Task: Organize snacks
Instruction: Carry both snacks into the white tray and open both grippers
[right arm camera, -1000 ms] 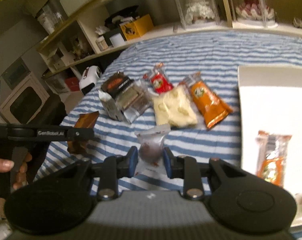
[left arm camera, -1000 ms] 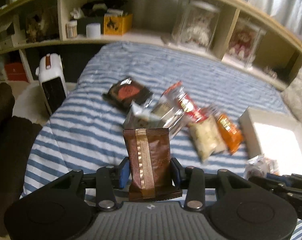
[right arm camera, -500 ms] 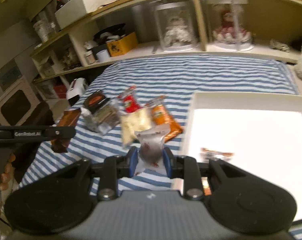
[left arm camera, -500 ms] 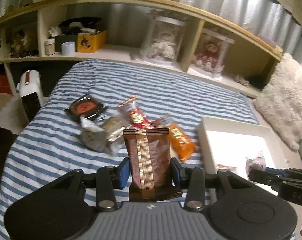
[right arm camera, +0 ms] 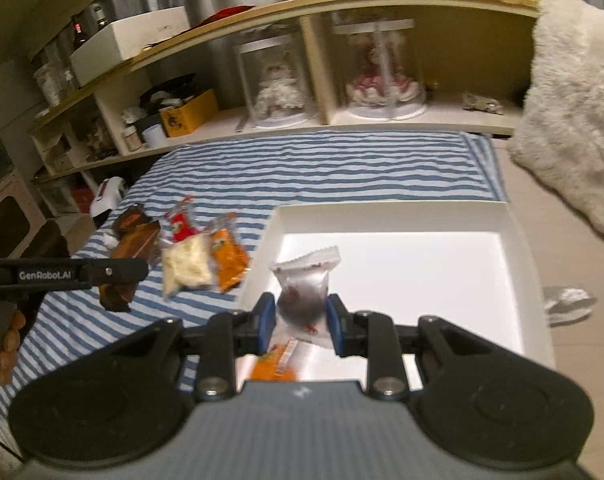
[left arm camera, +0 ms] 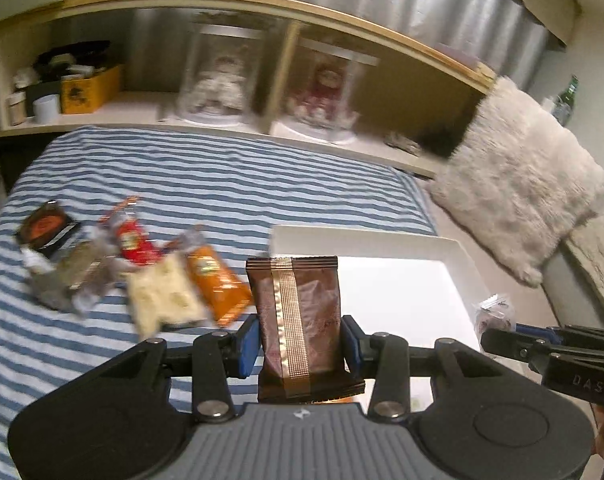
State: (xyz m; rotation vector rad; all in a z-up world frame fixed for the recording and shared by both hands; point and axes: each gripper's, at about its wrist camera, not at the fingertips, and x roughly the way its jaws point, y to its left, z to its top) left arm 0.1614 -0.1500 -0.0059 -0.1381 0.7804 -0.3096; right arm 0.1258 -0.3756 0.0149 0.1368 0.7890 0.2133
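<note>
My left gripper (left arm camera: 299, 340) is shut on a brown snack packet with a gold stripe (left arm camera: 297, 312), held upright at the near left edge of the white tray (left arm camera: 366, 240). My right gripper (right arm camera: 302, 320) is shut on a clear packet with a dark snack (right arm camera: 304, 290), held above the tray (right arm camera: 390, 216) near its front left. An orange packet (right arm camera: 275, 364) lies in the tray under it. On the striped bed lie an orange packet (left arm camera: 217, 284), a pale yellow one (left arm camera: 161, 296), a red one (left arm camera: 131, 238) and a dark one (left arm camera: 45, 226).
A striped blue-and-white bed cover (left arm camera: 205, 176) carries the snacks. A fluffy cream cushion (left arm camera: 518, 184) lies right of the tray. Wooden shelves (right arm camera: 318, 76) with dolls in clear cases run along the back. A white heater (right arm camera: 109, 196) stands at the left.
Both grippers have swung right from the snack pile toward the white tray, each keeping its packet. The right gripper now hangs over the tray.
</note>
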